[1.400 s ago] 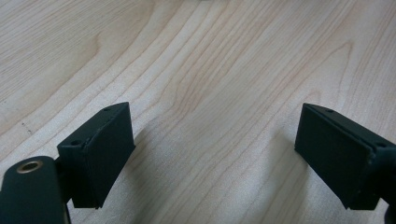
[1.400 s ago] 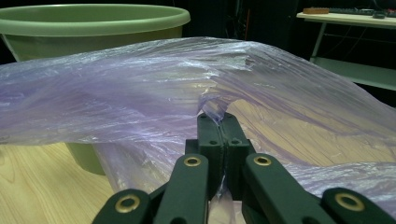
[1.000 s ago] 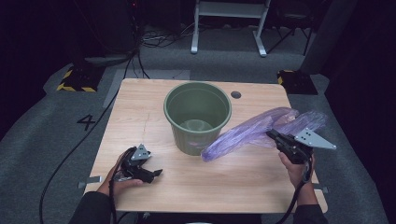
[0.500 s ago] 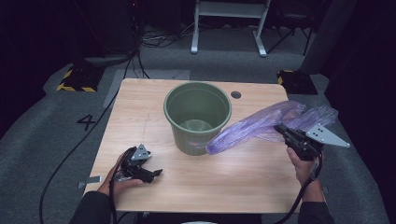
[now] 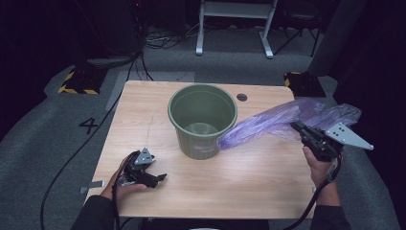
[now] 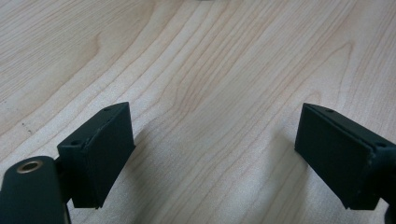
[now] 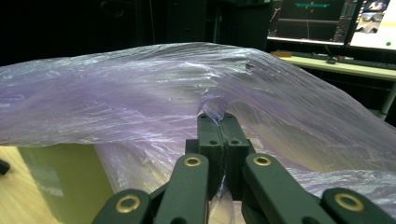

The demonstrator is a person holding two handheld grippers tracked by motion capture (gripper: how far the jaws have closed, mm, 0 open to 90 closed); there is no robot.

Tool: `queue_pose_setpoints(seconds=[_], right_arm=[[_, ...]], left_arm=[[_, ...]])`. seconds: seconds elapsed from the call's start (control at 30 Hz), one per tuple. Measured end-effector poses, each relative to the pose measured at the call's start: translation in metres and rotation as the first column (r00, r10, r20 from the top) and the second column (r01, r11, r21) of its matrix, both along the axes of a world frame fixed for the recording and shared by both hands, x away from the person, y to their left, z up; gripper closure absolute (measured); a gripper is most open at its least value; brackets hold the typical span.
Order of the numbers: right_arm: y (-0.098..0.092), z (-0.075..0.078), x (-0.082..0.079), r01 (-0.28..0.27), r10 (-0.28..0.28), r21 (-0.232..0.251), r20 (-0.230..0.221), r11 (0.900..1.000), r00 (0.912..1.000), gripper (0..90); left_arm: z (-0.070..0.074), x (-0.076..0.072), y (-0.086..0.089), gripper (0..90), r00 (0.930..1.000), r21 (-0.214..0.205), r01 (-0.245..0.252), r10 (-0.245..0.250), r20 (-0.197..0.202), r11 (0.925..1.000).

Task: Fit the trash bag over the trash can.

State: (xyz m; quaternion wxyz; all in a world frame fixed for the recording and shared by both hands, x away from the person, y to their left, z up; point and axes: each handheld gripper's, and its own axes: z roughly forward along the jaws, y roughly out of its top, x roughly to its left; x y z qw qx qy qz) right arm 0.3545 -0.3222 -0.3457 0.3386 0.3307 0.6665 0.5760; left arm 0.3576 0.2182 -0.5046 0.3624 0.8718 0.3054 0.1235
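Nearest, the left gripper (image 5: pixel 160 178) rests wide open on the wooden table (image 5: pixel 258 182), while the right gripper (image 5: pixel 298 127), clamped on the purple plastic bag (image 5: pixel 273 122) beside the green bin (image 5: pixel 202 120), could tear the thin film by tugging.

Wooden table (image 5: pixel 268 177); monitors (image 7: pixel 327 18) behind

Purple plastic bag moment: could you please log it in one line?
right gripper: shut on purple plastic bag | left gripper: open, on wooden table | green plastic bucket: upright
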Motion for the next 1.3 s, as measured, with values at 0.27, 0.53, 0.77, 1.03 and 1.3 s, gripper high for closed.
queue_pose_setpoints(seconds=[0.27,0.53,0.77,1.03,1.3], right_arm=[[0.003,0.016,0.010,0.034,-0.034,-0.008,0.015,0.9994,0.9993,90.0],[0.005,0.025,0.018,0.087,-0.087,-0.005,0.024,0.9962,0.9959,90.0],[0.022,0.029,0.028,0.110,-0.109,-0.055,0.032,0.9924,0.9936,90.0],[0.040,0.031,0.044,0.141,-0.138,-0.115,0.032,0.9834,0.9899,90.0],[0.062,0.034,0.055,0.117,-0.112,-0.158,0.041,0.9804,0.9929,90.0]], left_arm=[[0.000,0.000,0.000,11.2,1.0000,0.000,0.001,-0.001,-0.001,1.0000],[0.000,0.000,0.000,11.2,1.0000,0.000,0.000,0.000,-0.001,1.0000],[0.000,0.000,0.000,11.2,1.0000,0.000,0.003,-0.003,-0.002,1.0000],[0.004,0.002,0.002,15.7,0.9999,0.020,-0.008,0.008,0.013,0.9998],[0.029,-0.003,0.005,15.8,0.9953,-0.053,-0.030,0.035,0.090,0.9982]])
